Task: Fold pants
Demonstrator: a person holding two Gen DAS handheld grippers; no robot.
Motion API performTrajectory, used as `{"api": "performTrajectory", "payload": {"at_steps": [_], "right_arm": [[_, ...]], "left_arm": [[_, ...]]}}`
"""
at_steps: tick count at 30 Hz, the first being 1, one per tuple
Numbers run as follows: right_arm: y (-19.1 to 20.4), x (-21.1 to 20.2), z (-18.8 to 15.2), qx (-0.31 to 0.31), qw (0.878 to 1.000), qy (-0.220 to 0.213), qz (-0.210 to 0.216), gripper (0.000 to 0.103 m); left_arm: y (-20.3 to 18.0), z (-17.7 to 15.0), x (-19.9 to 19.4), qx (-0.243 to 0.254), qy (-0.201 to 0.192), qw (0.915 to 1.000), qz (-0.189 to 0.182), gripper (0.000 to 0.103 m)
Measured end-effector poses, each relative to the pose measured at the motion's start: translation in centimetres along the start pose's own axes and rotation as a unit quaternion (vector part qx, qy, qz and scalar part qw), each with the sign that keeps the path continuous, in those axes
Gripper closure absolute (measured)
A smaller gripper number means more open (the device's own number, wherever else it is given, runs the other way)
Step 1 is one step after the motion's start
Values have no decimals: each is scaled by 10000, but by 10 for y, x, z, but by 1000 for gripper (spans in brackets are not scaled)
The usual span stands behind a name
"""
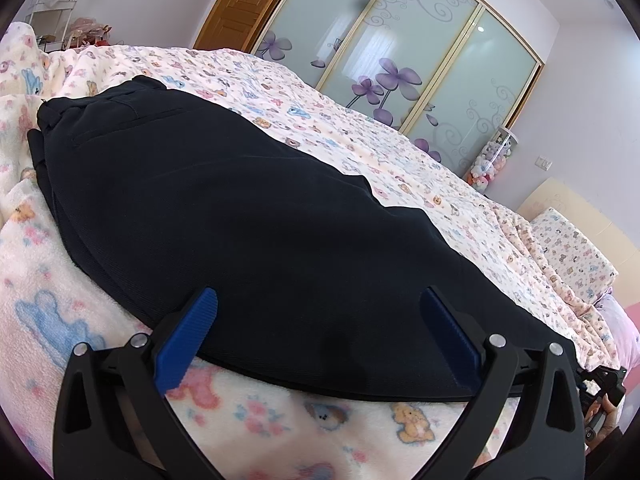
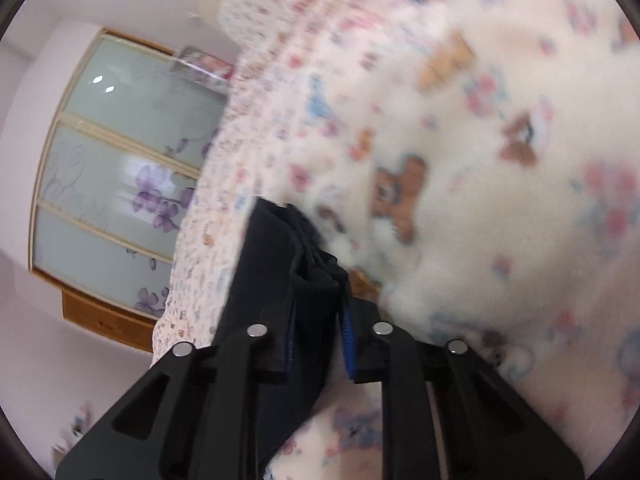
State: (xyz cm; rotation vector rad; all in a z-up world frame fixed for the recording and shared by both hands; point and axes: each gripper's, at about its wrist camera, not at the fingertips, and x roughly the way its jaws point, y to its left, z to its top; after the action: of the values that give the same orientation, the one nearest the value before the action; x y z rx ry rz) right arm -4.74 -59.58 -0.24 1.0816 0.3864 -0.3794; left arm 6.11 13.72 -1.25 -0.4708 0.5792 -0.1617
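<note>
Across the middle of the left wrist view, the dark navy pants [image 1: 248, 216] lie flat on a fleecy blanket [image 1: 288, 432] printed with teddy bears and flowers, which covers a bed. The garment runs from about ten o'clock, where the waistband and a slit pocket show, down toward four o'clock, where its far end passes behind the gripper frame. Its near edge sits just above the six o'clock area.

The left gripper [image 1: 318, 338] hovers low over that near edge with its blue fingers [image 1: 188, 340] spread wide apart, nothing between them; the cloth fills the gap behind them but neither pad presses on it as far as can be seen.

In the right wrist view, which is blurred, the right gripper [image 2: 318, 340] stands at six o'clock with its blue pads drawn close together, clamped on a bunched fold of the pants [image 2: 288, 264]. The pinched cloth rises from between the pads toward twelve o'clock and stands up off the blanket [image 2: 500, 208], with several layers showing at its top edge.

At two o'clock in the left view stands a wardrobe [image 1: 416, 60] with frosted sliding doors bearing purple flowers; a wooden door [image 1: 248, 4] is at twelve o'clock. A pillow [image 1: 572, 252] in a matching bear print lies at three o'clock. The same wardrobe [image 2: 120, 184] appears at nine o'clock in the right view.
</note>
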Motion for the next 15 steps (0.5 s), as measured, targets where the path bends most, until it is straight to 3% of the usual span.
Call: {"api": "performTrajectory", "payload": {"at_steps": [5, 8, 11, 15], "right_arm": [[56, -21, -10, -809, 9952, -264, 490, 87], [111, -28, -28, -1415, 9847, -195, 999, 87], [163, -27, -57, -1856, 9707, 51, 1522, 87], [226, -11, -120, -2295, 9431, 777, 2276, 87]], "left_arm": [[0, 0, 0, -7, -7, 10000, -7, 2], [0, 1, 0, -7, -10, 10000, -8, 2], [0, 1, -1, -20, -23, 10000, -23, 2], [1, 1, -1, -58, -50, 9999, -68, 2]]}}
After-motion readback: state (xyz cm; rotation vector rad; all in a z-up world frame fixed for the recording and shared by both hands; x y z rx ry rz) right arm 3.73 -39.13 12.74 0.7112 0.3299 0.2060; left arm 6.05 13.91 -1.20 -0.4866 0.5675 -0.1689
